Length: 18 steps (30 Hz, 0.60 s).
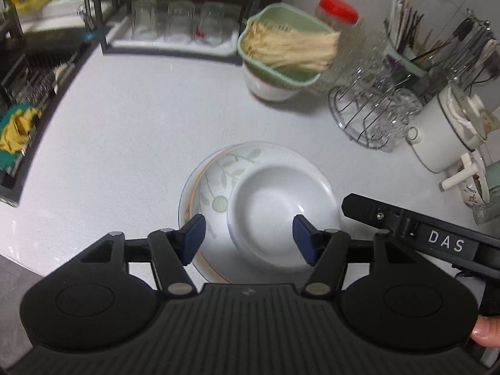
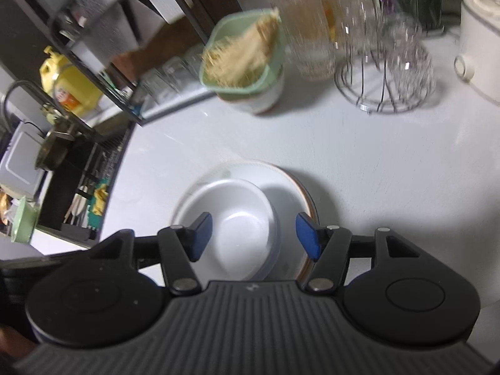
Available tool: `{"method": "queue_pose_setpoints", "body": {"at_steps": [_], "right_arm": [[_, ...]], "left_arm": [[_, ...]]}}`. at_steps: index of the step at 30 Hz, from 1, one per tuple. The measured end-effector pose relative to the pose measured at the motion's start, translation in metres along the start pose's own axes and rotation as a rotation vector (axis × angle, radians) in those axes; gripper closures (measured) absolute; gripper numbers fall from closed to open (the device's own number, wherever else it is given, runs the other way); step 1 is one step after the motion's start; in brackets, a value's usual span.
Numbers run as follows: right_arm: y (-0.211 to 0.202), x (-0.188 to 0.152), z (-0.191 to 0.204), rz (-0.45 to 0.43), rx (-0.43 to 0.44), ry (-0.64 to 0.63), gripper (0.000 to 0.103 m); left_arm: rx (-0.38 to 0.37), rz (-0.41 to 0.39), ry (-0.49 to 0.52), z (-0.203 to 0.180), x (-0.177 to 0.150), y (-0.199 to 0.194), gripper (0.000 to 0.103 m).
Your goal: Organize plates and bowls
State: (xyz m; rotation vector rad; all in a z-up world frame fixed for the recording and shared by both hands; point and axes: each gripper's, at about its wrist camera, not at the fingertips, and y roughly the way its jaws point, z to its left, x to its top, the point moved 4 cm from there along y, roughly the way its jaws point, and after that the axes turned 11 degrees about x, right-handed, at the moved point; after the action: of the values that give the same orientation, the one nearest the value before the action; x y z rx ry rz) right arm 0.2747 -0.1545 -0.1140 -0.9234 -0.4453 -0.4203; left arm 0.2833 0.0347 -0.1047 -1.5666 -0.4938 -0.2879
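Observation:
A white bowl (image 1: 281, 206) sits off-centre on a leaf-patterned plate (image 1: 218, 172), which lies on an orange-rimmed plate (image 1: 190, 197) on the white counter. My left gripper (image 1: 248, 239) is open and empty, hovering just above the near edge of the stack. My right gripper (image 2: 253, 236) is also open and empty above the same bowl (image 2: 237, 225) and plates (image 2: 287, 184). The right gripper's black body (image 1: 437, 243) shows at the right in the left wrist view.
A green basket of noodles (image 1: 281, 47) rests on a white bowl (image 1: 268, 89) at the back. A wire glass rack (image 1: 375, 115), a red-lidded jar (image 1: 339, 11), a white pot (image 1: 450, 134) and utensils stand right. The sink (image 1: 25, 93) lies left.

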Motion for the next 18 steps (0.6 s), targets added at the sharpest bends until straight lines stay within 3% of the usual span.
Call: {"method": "queue_pose_setpoints", "body": {"at_steps": [3,7,10,18], "right_arm": [[-0.027,0.003,0.011,-0.046,0.009,-0.034,0.041],[-0.069,0.001,0.024,-0.134,-0.007,-0.105,0.020],[-0.099,-0.006,0.029,-0.191,-0.014,-0.147,0.011],[-0.172,-0.045,0.031,-0.303,-0.064,-0.192,0.011]], "left_arm": [[0.014,-0.052,0.015,-0.004,-0.002,-0.032,0.031],[0.020,-0.114,0.063,-0.015,-0.013,-0.073,0.017],[0.055,-0.185,0.132,-0.027,-0.030,-0.106,0.004],[0.063,-0.263,0.099,-0.036,-0.087,-0.172,0.003]]}}
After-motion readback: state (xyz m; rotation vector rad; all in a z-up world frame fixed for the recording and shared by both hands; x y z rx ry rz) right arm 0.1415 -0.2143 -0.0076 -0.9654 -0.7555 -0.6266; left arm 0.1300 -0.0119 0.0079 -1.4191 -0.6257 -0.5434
